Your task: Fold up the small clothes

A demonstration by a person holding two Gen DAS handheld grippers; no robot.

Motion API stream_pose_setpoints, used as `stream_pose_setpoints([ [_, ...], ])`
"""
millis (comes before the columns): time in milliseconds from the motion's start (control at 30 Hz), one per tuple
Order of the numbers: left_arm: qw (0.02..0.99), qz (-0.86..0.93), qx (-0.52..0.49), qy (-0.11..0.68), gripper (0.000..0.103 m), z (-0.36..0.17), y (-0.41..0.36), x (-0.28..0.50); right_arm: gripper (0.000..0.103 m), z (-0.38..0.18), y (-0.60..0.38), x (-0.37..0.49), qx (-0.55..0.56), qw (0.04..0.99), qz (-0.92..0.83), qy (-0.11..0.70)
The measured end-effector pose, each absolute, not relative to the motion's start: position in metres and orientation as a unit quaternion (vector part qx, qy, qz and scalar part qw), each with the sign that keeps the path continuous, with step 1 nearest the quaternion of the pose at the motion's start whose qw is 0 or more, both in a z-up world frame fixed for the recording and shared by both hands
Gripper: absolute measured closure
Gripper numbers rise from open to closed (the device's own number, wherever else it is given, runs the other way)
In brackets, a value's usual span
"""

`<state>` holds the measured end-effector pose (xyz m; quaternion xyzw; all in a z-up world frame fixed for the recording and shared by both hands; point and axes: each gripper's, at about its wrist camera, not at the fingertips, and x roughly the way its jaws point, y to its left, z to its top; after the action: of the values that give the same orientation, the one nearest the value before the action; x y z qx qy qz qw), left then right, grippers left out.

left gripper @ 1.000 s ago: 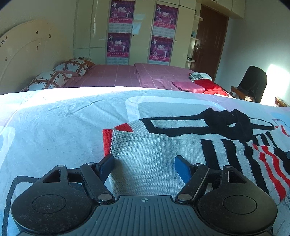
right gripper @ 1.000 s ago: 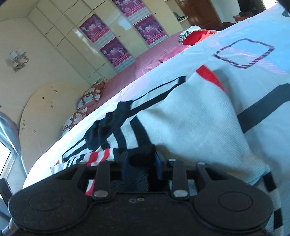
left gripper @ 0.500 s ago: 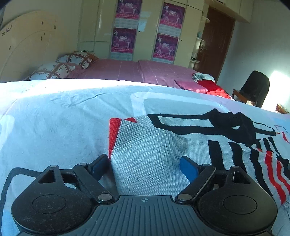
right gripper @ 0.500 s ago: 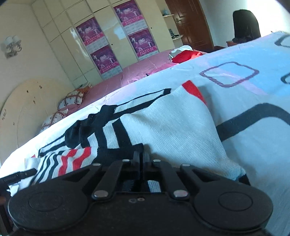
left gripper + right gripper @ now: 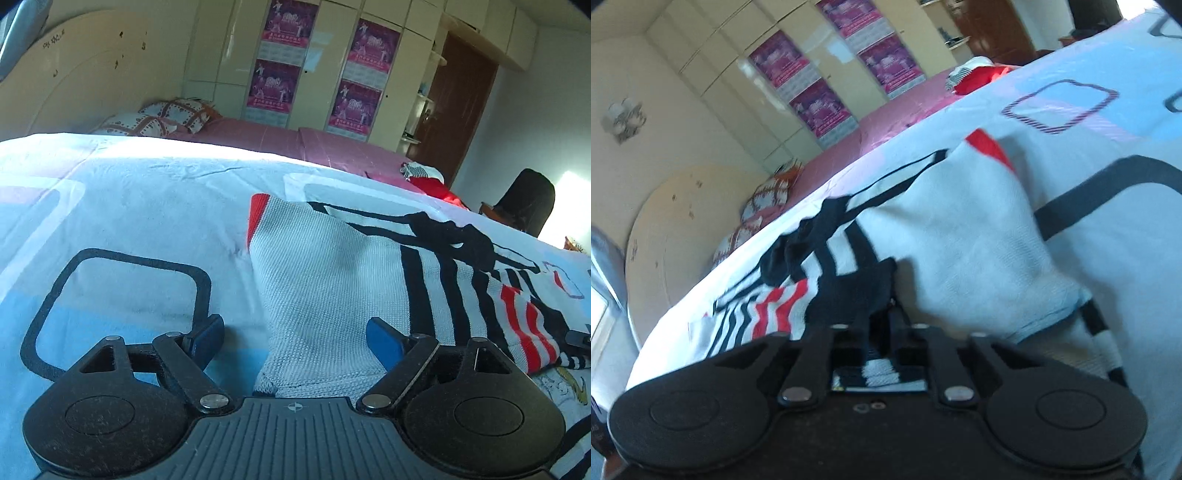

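Since the earlier frame the left gripper [image 5: 295, 341] has pulled back, its blue pads spread wide, one on each side of the sweater's [image 5: 332, 288] near corner, gripping nothing. The right gripper [image 5: 877, 310] has tilted; its fingers are pinched on the sweater's black edge. The sweater lies across the sheet [image 5: 129, 206] at frame centre and right. Behind, upper frame: pillows [image 5: 159, 118], wardrobe posters [image 5: 280, 55], door [image 5: 458, 103], and a dark chair [image 5: 528, 201] at right.
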<state>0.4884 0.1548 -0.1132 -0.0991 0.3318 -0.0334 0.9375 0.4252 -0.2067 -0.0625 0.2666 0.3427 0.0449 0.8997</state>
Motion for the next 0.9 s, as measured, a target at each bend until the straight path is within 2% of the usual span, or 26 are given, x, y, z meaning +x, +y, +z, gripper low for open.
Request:
stream_pose_setpoints([
  [233, 0.936, -0.026, -0.089, 0.338, 0.019, -0.111, 0.153, 0.488, 0.098, -0.048, -0.204, 0.403, 0.225, 0.920, 0.044, 0.318],
  [400, 0.937, -0.020, -0.051, 0.344, 0.019, -0.112, 0.143, 0.489, 0.099, -0.063, -0.204, 0.412, 0.218, 0.916, 0.041, 0.335],
  [433, 0.937, -0.019, -0.052, 0.344, 0.019, -0.112, 0.143, 0.489, 0.098, -0.062, -0.205, 0.413, 0.223, 0.914, 0.040, 0.337],
  [500, 0.937, -0.007, -0.055, 0.346, 0.019, -0.106, 0.142, 0.485, 0.089, -0.058, -0.208, 0.409, 0.227, 0.913, 0.037, 0.336],
  [533, 0.938, -0.004, -0.061, 0.341, 0.019, -0.100, 0.142, 0.480, 0.088, -0.051, -0.207, 0.404, 0.217, 0.919, 0.034, 0.328],
  [633, 0.940, -0.008, -0.054, 0.338, 0.019, -0.097, 0.134, 0.467, 0.088, -0.037, -0.202, 0.396, 0.181, 0.932, 0.062, 0.307],
  [767, 0.938, 0.009, -0.059, 0.342, 0.017, -0.113, 0.131, 0.468, 0.088, -0.056, -0.190, 0.412, 0.119, 0.928, 0.081, 0.344],
  [900, 0.933, 0.029, -0.052, 0.356, 0.016, -0.108, 0.128, 0.467, 0.088, -0.055, -0.194, 0.412, 0.118, 0.927, 0.094, 0.343],
])
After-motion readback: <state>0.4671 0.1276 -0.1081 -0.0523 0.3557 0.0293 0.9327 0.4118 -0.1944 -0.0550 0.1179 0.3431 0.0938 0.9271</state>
